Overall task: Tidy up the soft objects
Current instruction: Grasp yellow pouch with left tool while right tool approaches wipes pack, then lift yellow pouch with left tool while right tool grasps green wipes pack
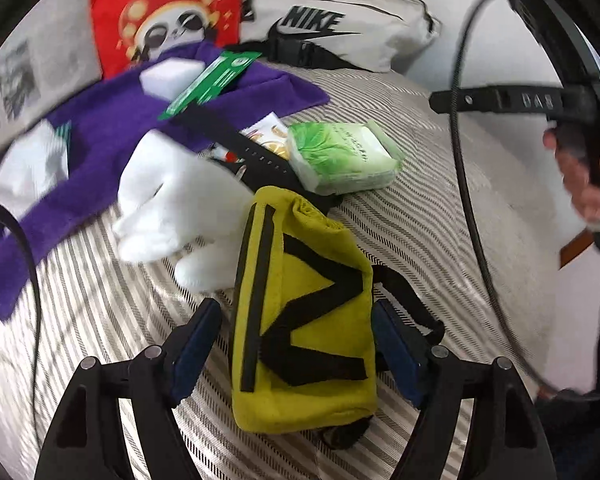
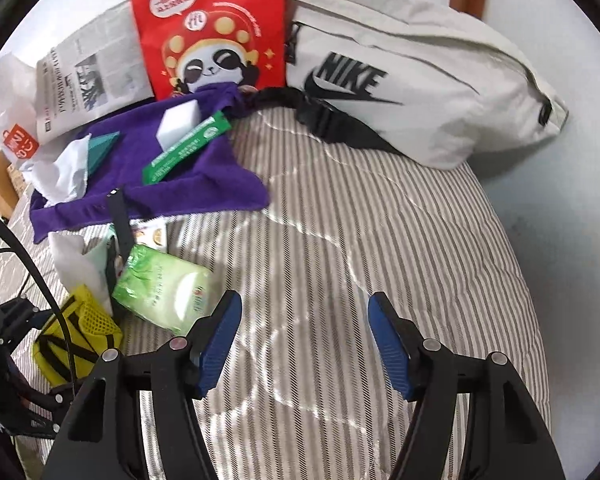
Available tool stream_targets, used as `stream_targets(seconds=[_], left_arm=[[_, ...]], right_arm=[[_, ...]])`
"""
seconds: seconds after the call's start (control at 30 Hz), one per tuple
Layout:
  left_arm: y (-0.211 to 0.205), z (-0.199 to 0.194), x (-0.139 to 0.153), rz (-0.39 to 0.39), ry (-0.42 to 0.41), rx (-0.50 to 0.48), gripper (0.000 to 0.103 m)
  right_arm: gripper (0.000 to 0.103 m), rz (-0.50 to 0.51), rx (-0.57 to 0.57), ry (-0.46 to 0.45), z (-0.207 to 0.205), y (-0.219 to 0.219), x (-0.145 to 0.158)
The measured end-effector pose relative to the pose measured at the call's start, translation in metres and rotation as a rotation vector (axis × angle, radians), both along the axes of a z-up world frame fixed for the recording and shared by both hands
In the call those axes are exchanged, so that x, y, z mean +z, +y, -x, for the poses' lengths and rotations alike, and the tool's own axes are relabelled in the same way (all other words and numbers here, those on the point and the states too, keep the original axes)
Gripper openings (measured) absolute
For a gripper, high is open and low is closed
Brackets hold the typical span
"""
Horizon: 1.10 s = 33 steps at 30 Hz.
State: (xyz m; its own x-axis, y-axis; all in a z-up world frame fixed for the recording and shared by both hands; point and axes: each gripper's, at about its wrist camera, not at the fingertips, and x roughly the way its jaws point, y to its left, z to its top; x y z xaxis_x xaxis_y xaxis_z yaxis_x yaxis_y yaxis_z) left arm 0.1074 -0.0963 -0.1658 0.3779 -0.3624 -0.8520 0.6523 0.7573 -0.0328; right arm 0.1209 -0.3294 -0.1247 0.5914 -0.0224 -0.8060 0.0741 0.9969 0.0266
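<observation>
Straddling yellow pouch, left gripper spread, not pinching; black strap may snag. Right gripper spread, empty.

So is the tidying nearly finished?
Not nearly. Nothing looks sorted yet. The left gripper sits open around the yellow fabric pouch with black straps, not squeezing it. The right gripper is open over bare striped bedding. The purple towel, green tissue pack and white plush still lie jumbled.
</observation>
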Motion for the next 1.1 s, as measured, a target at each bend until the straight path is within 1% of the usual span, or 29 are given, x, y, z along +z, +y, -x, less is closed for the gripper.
stream_targets(seconds=[0.07,0.1,0.13,0.17,0.2,0.23,0.33,0.4,0.43,0.5,0.53,0.6,0.7,0.8,0.93,0.97,1.0,1.07,1.1], left_arm=[[-0.004,0.006,0.001,-0.026,-0.046,-0.023,0.078],[-0.007,0.010,0.001,-0.041,-0.068,-0.032,0.076],[-0.010,0.012,0.002,-0.048,-0.077,-0.045,0.068],[-0.011,0.014,0.003,-0.047,-0.075,-0.059,0.051],[-0.012,0.016,0.005,-0.028,-0.064,-0.076,0.042],[-0.012,0.018,0.006,-0.001,-0.047,-0.085,0.041],[-0.011,0.021,0.009,0.016,-0.058,-0.063,0.035],[-0.005,0.021,0.013,0.038,-0.054,-0.029,0.026],[0.002,0.021,0.017,0.058,-0.048,-0.012,0.018],[0.017,0.019,0.025,0.112,-0.017,0.015,0.015],[0.021,0.015,0.025,0.124,-0.007,0.025,0.015],[0.030,0.013,0.026,0.137,-0.005,0.042,0.015],[0.037,0.009,0.020,0.149,0.025,0.059,0.014],[0.040,0.008,0.023,0.165,0.023,0.070,0.013],[0.059,0.010,0.039,0.190,0.005,0.107,0.013],[0.066,0.010,0.042,0.188,-0.001,0.120,0.013],[0.071,0.009,0.044,0.182,-0.005,0.133,0.013],[0.084,0.008,0.045,0.169,-0.014,0.170,0.013],[0.092,0.007,0.045,0.170,-0.017,0.197,0.013]], right_arm=[[0.065,-0.009,0.002,0.009,0.000,0.000,-0.004],[0.065,-0.010,0.003,0.012,0.000,0.000,-0.006],[0.065,-0.010,0.007,0.013,0.000,0.002,-0.007],[0.065,-0.012,0.014,0.014,-0.001,0.004,-0.009],[0.065,-0.013,0.021,0.015,-0.002,0.006,-0.010],[0.065,-0.015,0.027,0.017,-0.003,0.009,-0.011],[0.065,-0.023,0.044,0.016,-0.005,0.015,-0.013],[0.065,-0.035,0.057,0.015,-0.006,0.018,-0.013],[0.065,-0.040,0.065,0.009,-0.006,0.019,-0.012],[0.065,-0.053,0.083,0.003,-0.007,0.024,-0.011],[0.065,-0.062,0.095,0.001,-0.008,0.026,-0.011],[0.065,-0.065,0.112,0.005,-0.011,0.033,-0.013],[0.065,-0.076,0.136,0.014,-0.016,0.042,-0.017],[0.065,-0.087,0.158,0.028,-0.019,0.051,-0.020],[0.065,-0.084,0.200,0.023,-0.020,0.061,-0.019],[0.067,-0.078,0.219,0.015,-0.019,0.065,-0.019],[0.073,-0.070,0.234,0.009,-0.019,0.068,-0.018],[0.082,-0.039,0.263,-0.004,-0.018,0.074,-0.019],[0.082,-0.014,0.277,-0.012,-0.017,0.077,-0.021]])
